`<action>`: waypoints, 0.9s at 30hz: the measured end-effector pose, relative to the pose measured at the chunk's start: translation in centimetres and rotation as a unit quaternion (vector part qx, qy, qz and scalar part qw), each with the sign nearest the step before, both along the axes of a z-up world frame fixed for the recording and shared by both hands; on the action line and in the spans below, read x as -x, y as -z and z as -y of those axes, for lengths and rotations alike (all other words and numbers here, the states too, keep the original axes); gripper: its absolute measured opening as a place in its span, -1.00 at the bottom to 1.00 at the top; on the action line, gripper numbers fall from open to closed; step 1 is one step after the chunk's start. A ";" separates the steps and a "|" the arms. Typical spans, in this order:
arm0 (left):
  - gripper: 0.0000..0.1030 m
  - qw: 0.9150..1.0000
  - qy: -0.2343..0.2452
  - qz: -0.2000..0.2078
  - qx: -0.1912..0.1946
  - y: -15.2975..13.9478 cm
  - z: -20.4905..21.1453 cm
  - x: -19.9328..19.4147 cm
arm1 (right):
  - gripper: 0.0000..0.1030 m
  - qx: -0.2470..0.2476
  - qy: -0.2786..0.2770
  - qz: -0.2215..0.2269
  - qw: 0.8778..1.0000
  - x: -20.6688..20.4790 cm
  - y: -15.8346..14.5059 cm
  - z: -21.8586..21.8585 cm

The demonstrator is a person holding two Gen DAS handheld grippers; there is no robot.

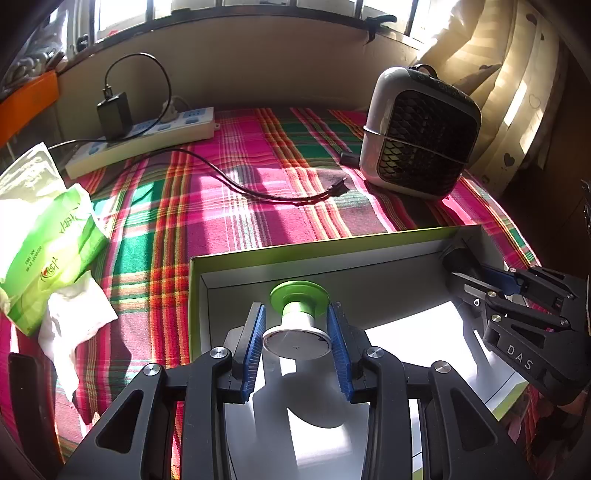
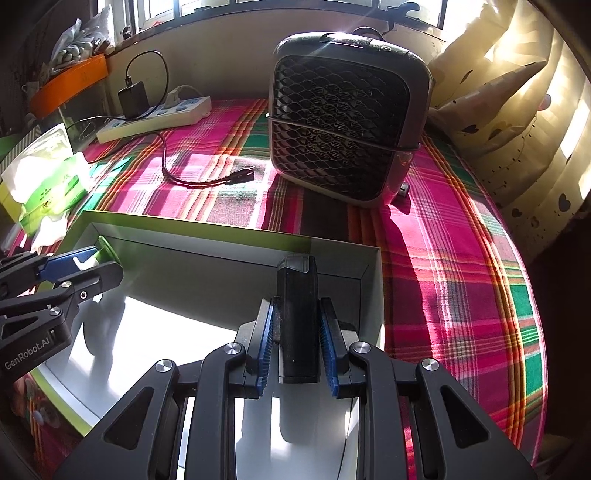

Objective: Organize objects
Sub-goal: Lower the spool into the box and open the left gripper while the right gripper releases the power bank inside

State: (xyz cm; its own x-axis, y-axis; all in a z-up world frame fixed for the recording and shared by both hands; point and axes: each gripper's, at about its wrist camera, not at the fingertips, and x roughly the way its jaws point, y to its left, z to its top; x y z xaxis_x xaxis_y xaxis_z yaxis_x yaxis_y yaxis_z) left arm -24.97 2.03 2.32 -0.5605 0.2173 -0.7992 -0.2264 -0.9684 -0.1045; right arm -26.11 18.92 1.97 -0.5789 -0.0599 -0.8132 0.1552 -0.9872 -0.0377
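Left gripper (image 1: 296, 332) pinches a round white bottle (image 1: 297, 334) with a green cap over the box's (image 1: 236, 260) far wall; right gripper (image 2: 297, 345) clamps a matte black block (image 2: 297, 317) at its far right corner.

Hard sunlight pours in from the windows (image 1: 122, 14) behind the far edge of the counter, blowing them out white. It throws crisp shadows across the plaid cloth (image 1: 221, 206) and inside the box (image 2: 207, 332). Fisheye bending darkens every corner; focus stays sharp.
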 end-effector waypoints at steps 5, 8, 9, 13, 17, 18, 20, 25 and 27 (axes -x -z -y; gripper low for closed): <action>-0.37 1.000 -0.001 0.001 -0.002 0.0 0.0 0.1 | -0.53 -0.002 0.000 0.000 1.000 -0.1 0.0 0.0; -0.35 1.000 -0.001 0.003 -0.005 0.0 0.1 0.1 | -0.52 -0.003 0.001 0.000 1.000 -0.1 0.1 0.0; -0.35 1.000 -0.002 0.004 -0.007 0.0 0.2 0.1 | -0.51 -0.002 0.001 0.000 1.000 -0.2 0.1 0.0; -0.32 1.000 -0.006 0.005 -0.009 -0.1 0.3 -0.1 | -0.45 -0.001 0.002 -0.003 1.000 -0.3 0.0 0.0; -0.29 1.000 -0.007 0.002 -0.014 -0.5 0.4 -0.4 | -0.28 0.000 0.003 -0.009 1.000 -0.7 -0.3 -0.1; -0.29 1.000 -0.008 0.000 -0.015 -0.6 0.5 -0.5 | -0.25 0.000 0.004 -0.010 1.000 -0.8 -0.4 -0.1; -0.28 1.000 -0.007 -0.005 -0.018 -0.9 0.6 -0.8 | -0.24 0.001 0.004 -0.011 1.000 -1.0 -0.7 -0.1; -0.27 1.000 -0.003 -0.012 -0.023 -1.6 0.7 -1.9 | -0.24 0.005 0.000 -0.021 1.000 -2.0 -1.3 0.1; -0.27 1.000 -0.003 -0.015 -0.027 -1.9 0.9 -2.4 | -0.24 0.002 -0.002 -0.027 1.000 -2.5 -1.6 0.3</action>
